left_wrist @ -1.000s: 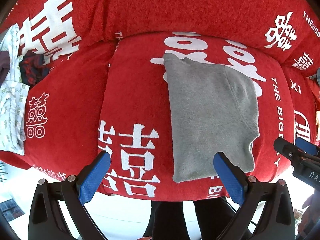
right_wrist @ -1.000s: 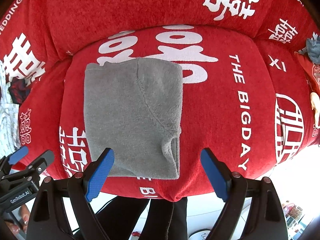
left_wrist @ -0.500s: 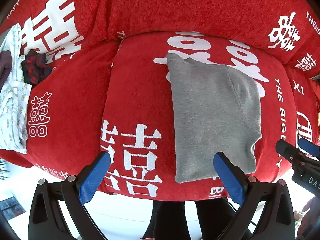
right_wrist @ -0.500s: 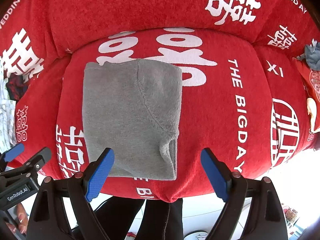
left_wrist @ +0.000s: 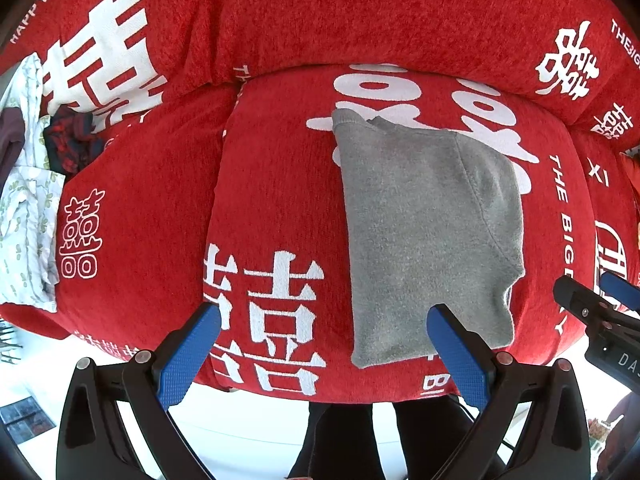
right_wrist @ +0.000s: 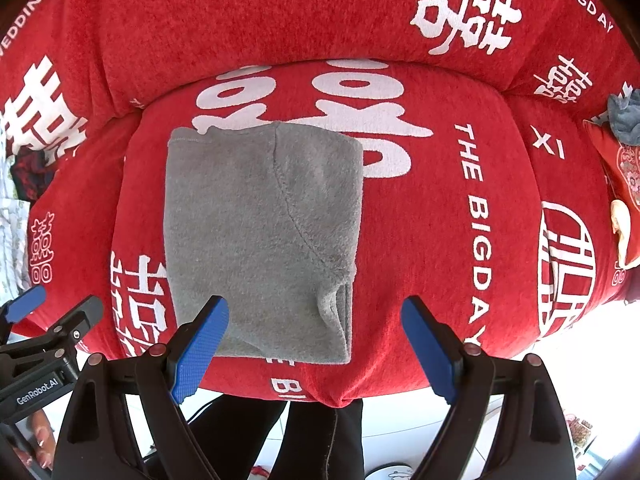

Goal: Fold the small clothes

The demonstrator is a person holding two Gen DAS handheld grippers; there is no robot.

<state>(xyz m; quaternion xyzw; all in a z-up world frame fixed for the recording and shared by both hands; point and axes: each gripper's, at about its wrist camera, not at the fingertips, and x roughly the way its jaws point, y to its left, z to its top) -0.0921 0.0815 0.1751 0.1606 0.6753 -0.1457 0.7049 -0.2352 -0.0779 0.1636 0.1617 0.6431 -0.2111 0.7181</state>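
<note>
A grey fleece garment (left_wrist: pixel 428 232) lies folded flat on the red sofa seat cushion (left_wrist: pixel 276 184); it also shows in the right wrist view (right_wrist: pixel 260 240), its layered edges at the near right corner. My left gripper (left_wrist: pixel 324 320) is open and empty, held above the cushion's front edge, its right finger over the garment's near edge. My right gripper (right_wrist: pixel 316 320) is open and empty, its left finger over the garment's near left corner. Neither touches the cloth.
A pile of loose clothes (left_wrist: pixel 28 192), white patterned and dark red plaid, lies on the sofa's left cushion. Grey and red items (right_wrist: pixel 624 120) lie on the far right cushion. The sofa backrest (left_wrist: pixel 320 12) rises behind. A person's dark-trousered legs (right_wrist: pixel 312 440) stand before the sofa.
Both grippers have drifted slightly back and up from the sofa; the garment lies unmoved. Both stay open.
</note>
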